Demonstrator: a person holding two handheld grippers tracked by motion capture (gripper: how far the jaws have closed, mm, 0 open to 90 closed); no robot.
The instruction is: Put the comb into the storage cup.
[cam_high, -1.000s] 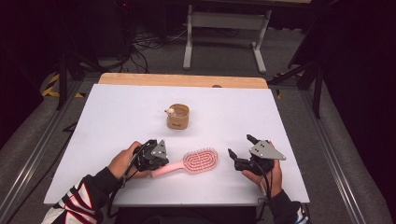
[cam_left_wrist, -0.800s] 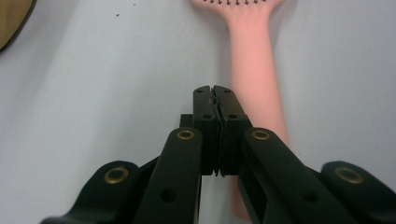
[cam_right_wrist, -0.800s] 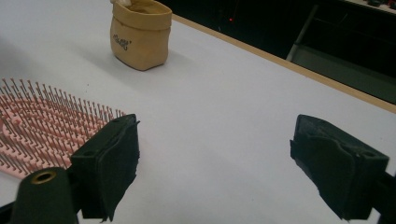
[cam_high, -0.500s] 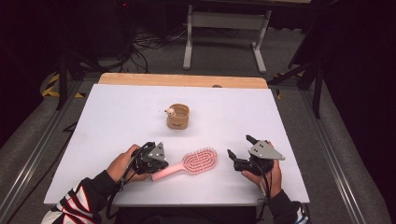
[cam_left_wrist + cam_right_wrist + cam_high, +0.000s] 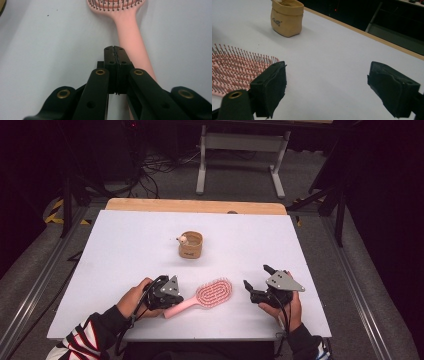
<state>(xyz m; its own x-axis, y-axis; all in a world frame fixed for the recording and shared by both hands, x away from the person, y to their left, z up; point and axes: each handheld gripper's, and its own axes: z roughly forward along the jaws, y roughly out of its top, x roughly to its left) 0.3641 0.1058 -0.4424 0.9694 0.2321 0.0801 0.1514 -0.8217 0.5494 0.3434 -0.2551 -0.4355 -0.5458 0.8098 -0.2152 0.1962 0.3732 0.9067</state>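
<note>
Near the table's [image 5: 125, 240] front edge lies the pink hairbrush [image 5: 212, 293], handle toward eight o'clock. Left gripper [image 5: 115, 53] hovers over that handle, jaws pressed together on nothing. Right gripper [image 5: 256, 282], at three o'clock, gapes wide. Tan cup [image 5: 190, 244] stands at twelve o'clock.

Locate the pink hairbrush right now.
In the high view the pink hairbrush lies near the table's front edge, between the left gripper at its handle end and the right gripper, nearer than the tan cup.
</note>
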